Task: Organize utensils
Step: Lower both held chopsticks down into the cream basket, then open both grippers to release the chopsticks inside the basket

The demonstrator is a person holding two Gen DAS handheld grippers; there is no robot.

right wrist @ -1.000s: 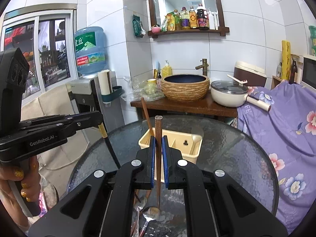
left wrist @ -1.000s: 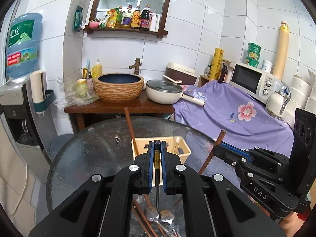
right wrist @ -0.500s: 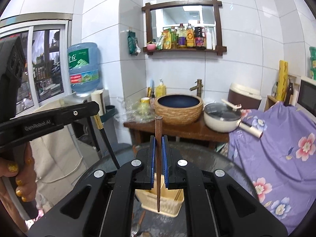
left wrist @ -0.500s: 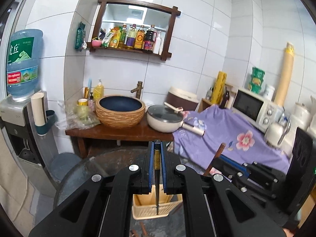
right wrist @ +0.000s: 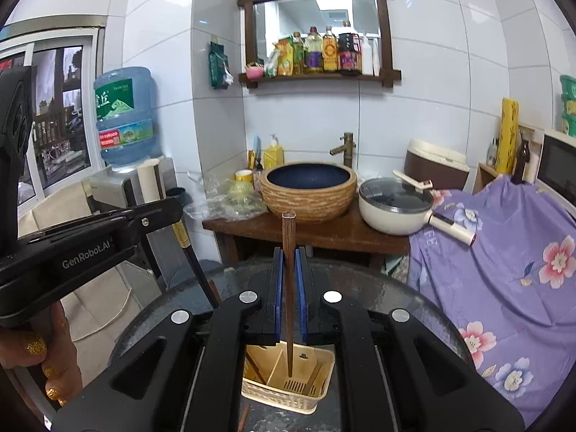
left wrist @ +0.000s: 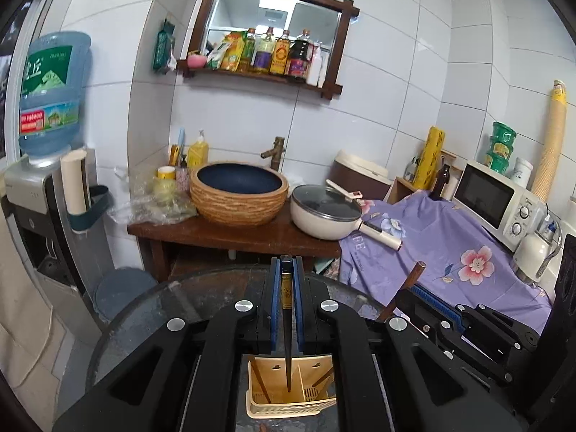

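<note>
My left gripper (left wrist: pixel 287 270) is shut on a dark chopstick (left wrist: pixel 287 342) with a gold band, held upright with its tip over the beige utensil caddy (left wrist: pixel 291 408) on the round glass table (left wrist: pixel 151 320). My right gripper (right wrist: pixel 289 262) is shut on a brown wooden chopstick (right wrist: pixel 289 306), upright, its tip over the middle compartment of the caddy (right wrist: pixel 284 396). Chopsticks lean inside the caddy. The right gripper shows at the right in the left wrist view (left wrist: pixel 406 288); the left gripper shows at the left in the right wrist view (right wrist: pixel 178 212).
Behind the table stands a wooden stand (left wrist: pixel 234 237) with a woven basin (left wrist: pixel 239 194) and a lidded pan (left wrist: pixel 325 212). A purple floral cloth (left wrist: pixel 450 248) covers the right side, with a microwave (left wrist: pixel 493 201). A water dispenser (left wrist: pixel 46 187) stands left.
Both grippers have risen and moved forward with their chopsticks; the tips now hang over the caddy, and the loose utensils on the table have dropped out of view.
</note>
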